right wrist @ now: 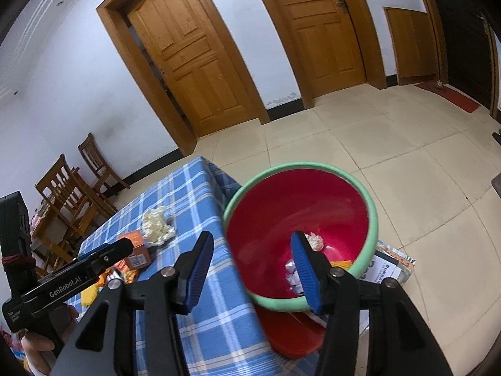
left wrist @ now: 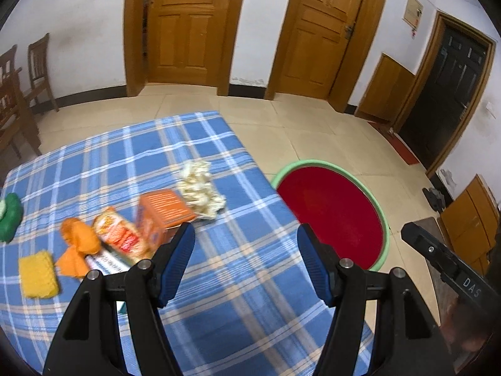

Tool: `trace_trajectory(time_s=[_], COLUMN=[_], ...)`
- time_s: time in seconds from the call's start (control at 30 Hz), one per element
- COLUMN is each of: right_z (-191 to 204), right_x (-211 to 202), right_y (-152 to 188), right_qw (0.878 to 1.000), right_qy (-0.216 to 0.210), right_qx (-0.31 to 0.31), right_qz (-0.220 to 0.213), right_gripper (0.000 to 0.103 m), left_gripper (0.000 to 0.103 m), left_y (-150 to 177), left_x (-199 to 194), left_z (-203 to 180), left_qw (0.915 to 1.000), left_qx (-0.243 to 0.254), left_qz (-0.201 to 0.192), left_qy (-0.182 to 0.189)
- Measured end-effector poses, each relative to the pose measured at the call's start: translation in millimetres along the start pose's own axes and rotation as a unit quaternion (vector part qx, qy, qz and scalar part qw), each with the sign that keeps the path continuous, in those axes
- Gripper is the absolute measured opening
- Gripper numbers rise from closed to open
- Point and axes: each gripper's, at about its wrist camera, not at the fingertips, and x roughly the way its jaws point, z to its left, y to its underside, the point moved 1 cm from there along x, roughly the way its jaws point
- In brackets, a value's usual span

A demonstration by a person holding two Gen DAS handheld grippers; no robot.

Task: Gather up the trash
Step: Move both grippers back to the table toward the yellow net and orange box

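My left gripper point(left wrist: 245, 235) is open and empty above the blue plaid table point(left wrist: 219, 282), just right of an orange box point(left wrist: 162, 211). A crumpled white wrapper point(left wrist: 200, 189) lies behind the box, a snack packet point(left wrist: 120, 235) and orange paper point(left wrist: 78, 244) to its left. My right gripper point(right wrist: 250, 244) is open and empty over the edge of a red bin with a green rim point(right wrist: 300, 206), which holds crumpled paper point(right wrist: 314, 241). The bin also shows in the left wrist view point(left wrist: 338, 213). The white wrapper point(right wrist: 156, 225) and the box point(right wrist: 137, 249) show in the right wrist view.
A yellow sponge point(left wrist: 37, 274) and a green object point(left wrist: 9, 222) lie on the table's left. Wooden chairs point(right wrist: 69, 188) stand beyond the table. Flat cardboard point(right wrist: 388, 266) lies under the bin. Two wooden doors point(left wrist: 184, 22) face the tiled floor.
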Motion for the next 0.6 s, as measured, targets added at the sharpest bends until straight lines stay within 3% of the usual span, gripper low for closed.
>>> trace_trajectory(time_s=[0.6], right_z=[54.6], right_x=[11.6], right_y=[16.8], right_qw=[0.998], right_qy=[-0.037], right_qx=[-0.041], right_qz=[0.036], right_gripper=[0.068], left_gripper=[0.068], left_y=[23.3], left_x=[-42.7], left_z=[99.9], left_qw=[0.9925], left_qx=[-0.099], left_qz=[-0.026], left_qy=[-0.068])
